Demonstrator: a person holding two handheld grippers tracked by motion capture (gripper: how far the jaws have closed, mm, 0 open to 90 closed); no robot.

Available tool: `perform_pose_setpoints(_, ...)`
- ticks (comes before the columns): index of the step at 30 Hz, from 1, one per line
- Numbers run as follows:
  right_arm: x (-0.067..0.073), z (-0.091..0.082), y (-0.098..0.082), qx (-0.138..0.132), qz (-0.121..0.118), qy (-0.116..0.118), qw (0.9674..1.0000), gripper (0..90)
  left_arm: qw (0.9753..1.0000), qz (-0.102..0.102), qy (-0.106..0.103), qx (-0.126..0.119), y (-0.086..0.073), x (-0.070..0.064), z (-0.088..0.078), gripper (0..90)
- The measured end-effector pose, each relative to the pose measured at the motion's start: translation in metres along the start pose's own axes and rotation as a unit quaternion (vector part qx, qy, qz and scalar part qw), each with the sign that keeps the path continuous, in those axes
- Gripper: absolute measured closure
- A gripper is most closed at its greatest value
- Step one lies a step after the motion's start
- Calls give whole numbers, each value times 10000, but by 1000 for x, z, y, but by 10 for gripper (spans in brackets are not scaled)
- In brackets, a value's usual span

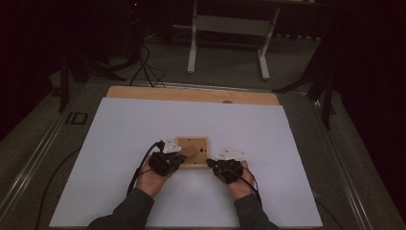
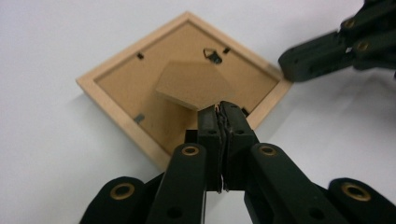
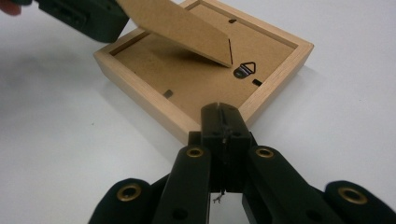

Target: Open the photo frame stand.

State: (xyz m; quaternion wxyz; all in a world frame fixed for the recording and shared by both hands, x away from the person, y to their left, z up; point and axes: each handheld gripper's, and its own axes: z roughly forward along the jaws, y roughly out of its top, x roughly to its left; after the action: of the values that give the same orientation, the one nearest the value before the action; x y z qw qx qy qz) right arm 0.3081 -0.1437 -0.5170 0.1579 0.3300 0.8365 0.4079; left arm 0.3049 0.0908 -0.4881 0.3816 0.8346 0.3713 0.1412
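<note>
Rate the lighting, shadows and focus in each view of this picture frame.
High view: dim, room dark, white table sheet evenly lit. Left gripper view: bright, frame sharp, near jaws soft. Right gripper view: raised stand flap casts a shadow on the backing, foreground blurred.

The picture frame (image 1: 193, 152) at the middle of the high view is pale natural wood, its backing board (image 2: 140, 84) a darker tan brown; the raised stand flap (image 3: 180, 28) is the same plain brown; the hanger (image 3: 246, 69) is dull silver metal; the table (image 1: 143, 129) is plain white, edged in light wood at the top; both grippers' fingers (image 2: 209, 128) are matte black with brass-coloured rivets.
</note>
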Motion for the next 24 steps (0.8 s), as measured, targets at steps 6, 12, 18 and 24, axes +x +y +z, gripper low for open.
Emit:
perform_pose_setpoints(6, 0, 0, 0, 3, -4, -6, 10000, 900, 10000, -66, -34, 4, 7, 2, 1, 870)
perform_pose_setpoints(12, 0, 0, 0, 2, -16, -6, 10000, 900, 9996, -222, -179, 67, 7, 5, 4, 765)
perform_pose_setpoints(18, 0, 0, 0, 6, -18, -9, 10000, 900, 9984, -433, -366, 42, 9, 8, 6, 623)
perform_pose_setpoints(24, 0, 0, 0, 5, -19, -5, 10000, 900, 9947, -855, -566, 56, 10, 14, 13, 575)
